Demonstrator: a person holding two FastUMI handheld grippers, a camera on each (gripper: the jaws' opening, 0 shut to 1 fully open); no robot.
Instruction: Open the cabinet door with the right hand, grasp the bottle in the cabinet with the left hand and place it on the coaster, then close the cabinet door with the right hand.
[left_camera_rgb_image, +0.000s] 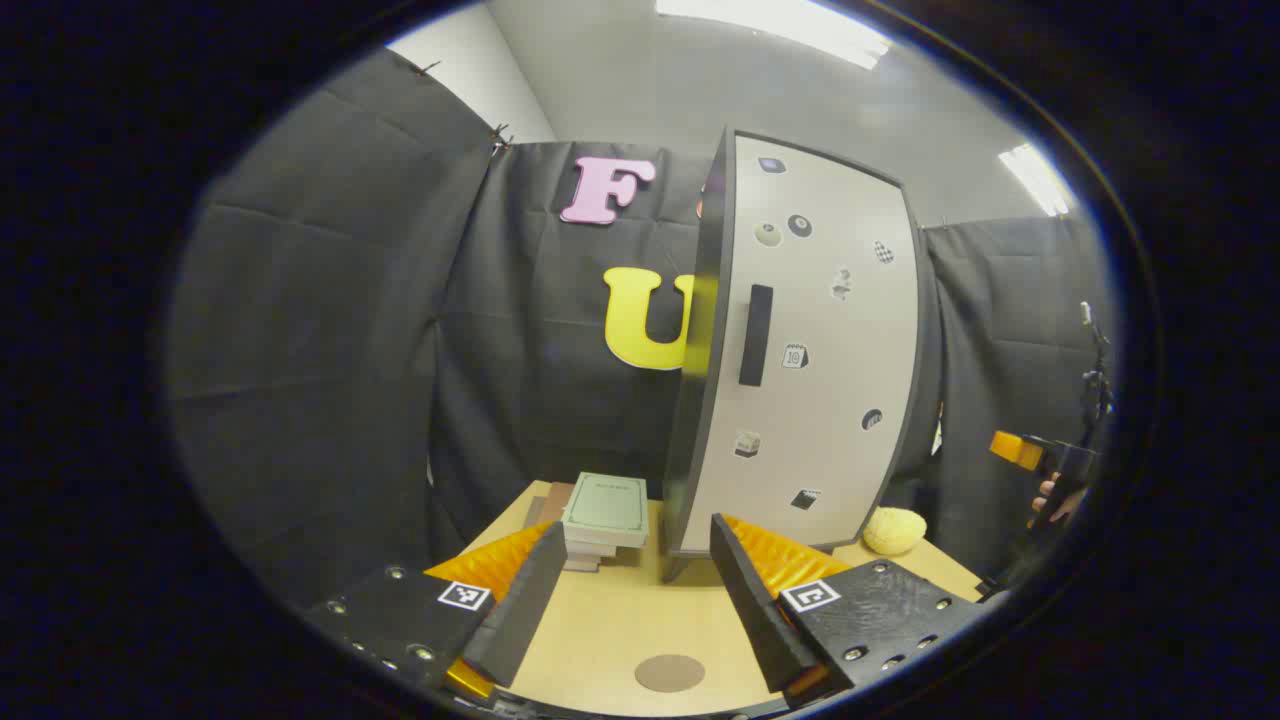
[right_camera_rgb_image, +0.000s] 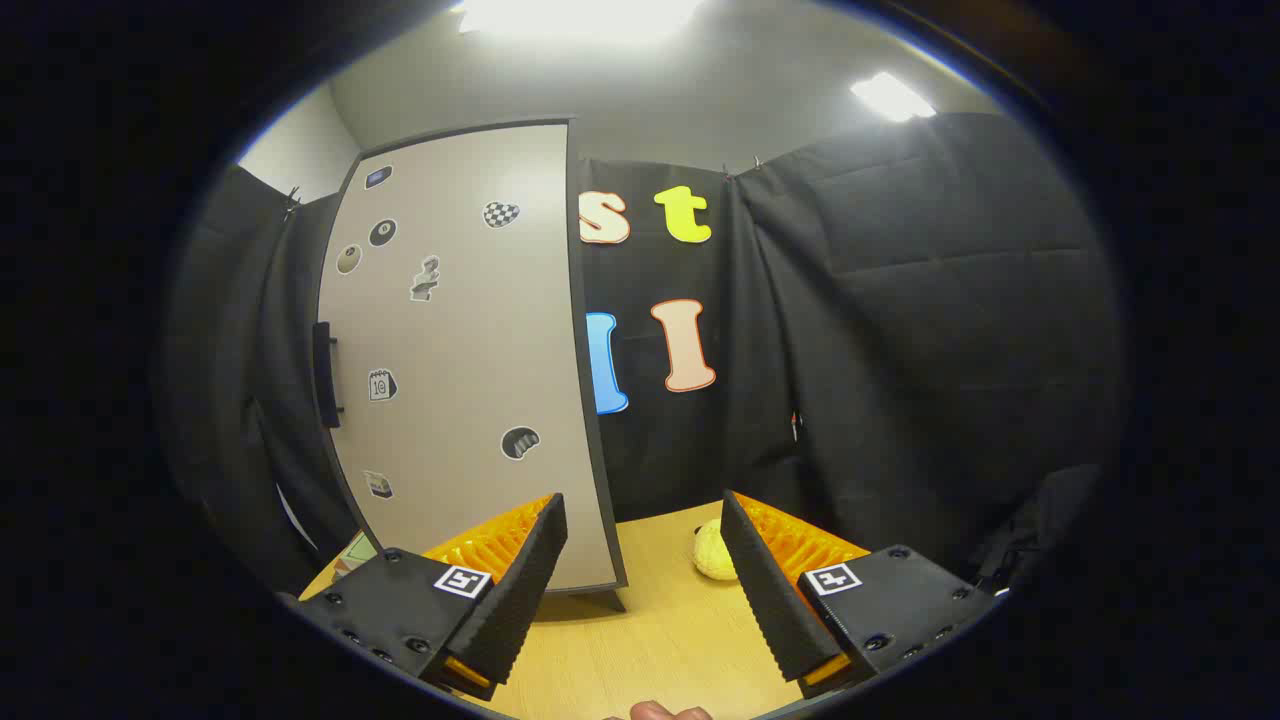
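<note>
Cabinet door (right_camera_rgb_image: 455, 350) is shut, so the bottle's presumably inside. Both grippers' jaws are spread, holding nothing. I'd steer the right gripper (right_camera_rgb_image: 640, 560) squarely onto the handle (right_camera_rgb_image: 325, 375), then pull gently.

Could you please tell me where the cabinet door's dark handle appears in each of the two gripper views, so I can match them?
Left gripper view: the handle is a dark vertical bar just right of centre, near the left edge of the cabinet door.
Right gripper view: the handle stands at centre-left, on the door's left edge.
Shared landmark: the yellow sponge-like lump lies on the table by the cabinet's base.
</note>
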